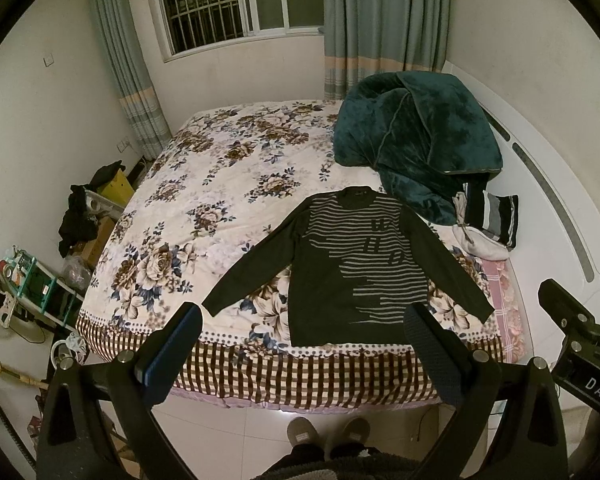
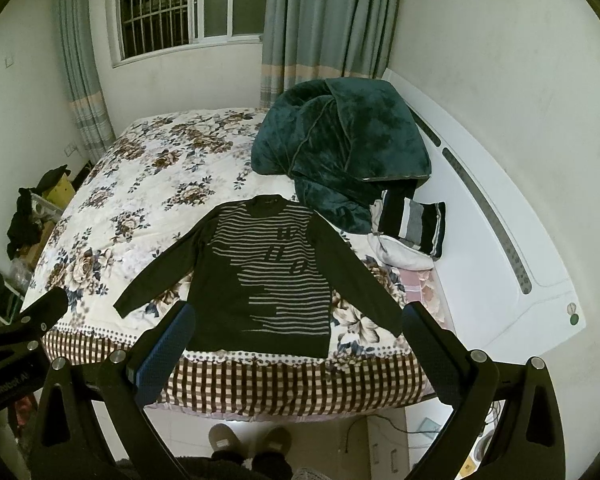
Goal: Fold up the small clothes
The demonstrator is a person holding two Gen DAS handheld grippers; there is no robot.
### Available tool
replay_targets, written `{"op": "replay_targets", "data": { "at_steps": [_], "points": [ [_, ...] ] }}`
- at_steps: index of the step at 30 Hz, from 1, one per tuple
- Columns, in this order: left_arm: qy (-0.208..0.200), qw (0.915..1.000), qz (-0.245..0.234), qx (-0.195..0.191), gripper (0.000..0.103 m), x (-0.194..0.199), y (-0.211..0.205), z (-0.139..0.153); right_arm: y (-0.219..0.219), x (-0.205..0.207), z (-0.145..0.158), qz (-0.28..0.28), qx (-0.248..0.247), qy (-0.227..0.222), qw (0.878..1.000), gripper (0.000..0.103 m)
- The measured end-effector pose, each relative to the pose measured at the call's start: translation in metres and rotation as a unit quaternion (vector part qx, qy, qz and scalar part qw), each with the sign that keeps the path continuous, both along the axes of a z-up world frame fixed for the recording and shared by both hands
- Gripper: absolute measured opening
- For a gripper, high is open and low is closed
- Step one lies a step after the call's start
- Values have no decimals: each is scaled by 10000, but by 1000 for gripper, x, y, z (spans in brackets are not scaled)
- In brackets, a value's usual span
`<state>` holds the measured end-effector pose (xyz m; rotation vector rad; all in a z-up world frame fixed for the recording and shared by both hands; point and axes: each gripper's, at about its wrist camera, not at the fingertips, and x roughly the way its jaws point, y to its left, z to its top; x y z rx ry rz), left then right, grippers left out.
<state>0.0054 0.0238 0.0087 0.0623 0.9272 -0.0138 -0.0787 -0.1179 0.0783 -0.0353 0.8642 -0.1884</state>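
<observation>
Left gripper [image 1: 302, 334]: jaws are standing wide apart, gripping nothing, hovering short of the bed's near edge.
Right gripper [image 2: 296, 330]: likewise spread wide and carrying nothing, hanging beside the left one.
Slippers [image 1: 328, 432]: below and between the fingers, the person's feet are standing on the tiled floor.
Sweater [image 1: 352, 264]: just ahead of both tongs, it is lying flat and face up on the floral bedspread [image 1: 204, 208], sleeves spreading outward, hem nearest the fingers.
Folded pile [image 1: 486, 222]: farther ahead, right of the sweater, it is resting on the bed; it looks like striped clothing, though I cannot tell.
Green blanket [image 1: 416, 140]: beyond the pile, it is sitting heaped.
Window [image 1: 224, 0]: farthest ahead, between curtains.
</observation>
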Motion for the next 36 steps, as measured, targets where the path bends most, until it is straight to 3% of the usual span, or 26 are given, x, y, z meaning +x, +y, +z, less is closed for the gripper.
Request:
{"op": "replay_targets", "data": {
  "at_steps": [14,21,24,27,31,36],
  "points": [
    [25,10000,-16,-10,103,2,1,1,-3,-1,-6,-33,74,81,9999,103],
    [-91,9999,38,107,103,46,5,-18,-34,26,-40,-443,455,314,9975,103],
    [-187,9994,-35,283,103,79,-2,-48,-78,46,-82,-1122,747,539,9894,103],
    [-7,9990,-79,441,103,118,-14,-92,-143,59,-144,-2036,1036,746,9707,103],
    [585,9966,11,577,103,174,-41,-178,-240,69,-252,-3057,1451,1074,9348,103],
    [1436,9847,169,976,103,237,-84,-298,-358,87,-404,-3946,2083,1527,8818,102]
  ]
}}
